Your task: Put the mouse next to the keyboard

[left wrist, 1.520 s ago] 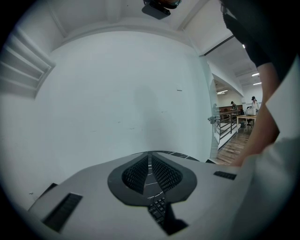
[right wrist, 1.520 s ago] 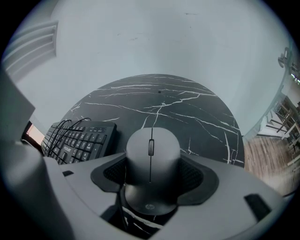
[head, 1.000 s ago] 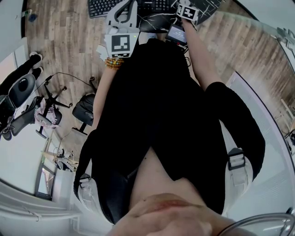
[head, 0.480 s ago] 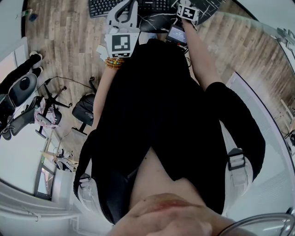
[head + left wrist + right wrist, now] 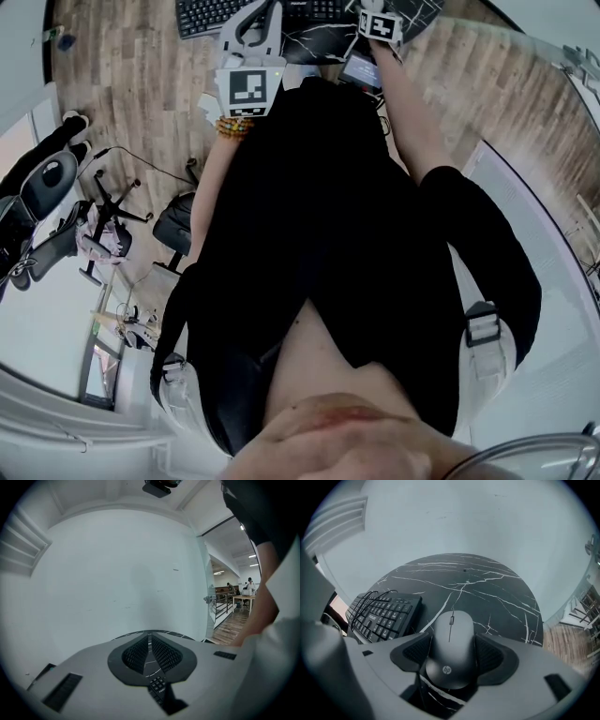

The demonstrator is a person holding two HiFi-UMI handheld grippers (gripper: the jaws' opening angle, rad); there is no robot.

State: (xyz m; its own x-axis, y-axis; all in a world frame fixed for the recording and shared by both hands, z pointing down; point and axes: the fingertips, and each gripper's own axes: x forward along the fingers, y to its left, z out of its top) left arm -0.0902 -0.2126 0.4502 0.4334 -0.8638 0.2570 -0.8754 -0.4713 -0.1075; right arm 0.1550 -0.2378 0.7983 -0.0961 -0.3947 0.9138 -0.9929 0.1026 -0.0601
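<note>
Right gripper view: right gripper (image 5: 452, 660) has its pads clamped on both flanks of the mouse (image 5: 451, 632), over the marble table (image 5: 497, 588). Keyboard (image 5: 382, 616) lies near, to the left. Mouse possibly just off the tabletop; unclear. Placement beside the keyboard looks nearly done, release remaining. Left gripper (image 5: 151, 656) is closed and empty.

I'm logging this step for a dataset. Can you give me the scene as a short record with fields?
surface: round black marble table
right gripper: shut on the mouse, pads against both its sides
mouse lifted or resting: cannot tell
keyboard: on the table, left of the mouse in the right gripper view, apart from it
left gripper: jaws together, empty, facing a pale wall
task state: mouse not yet released
</note>
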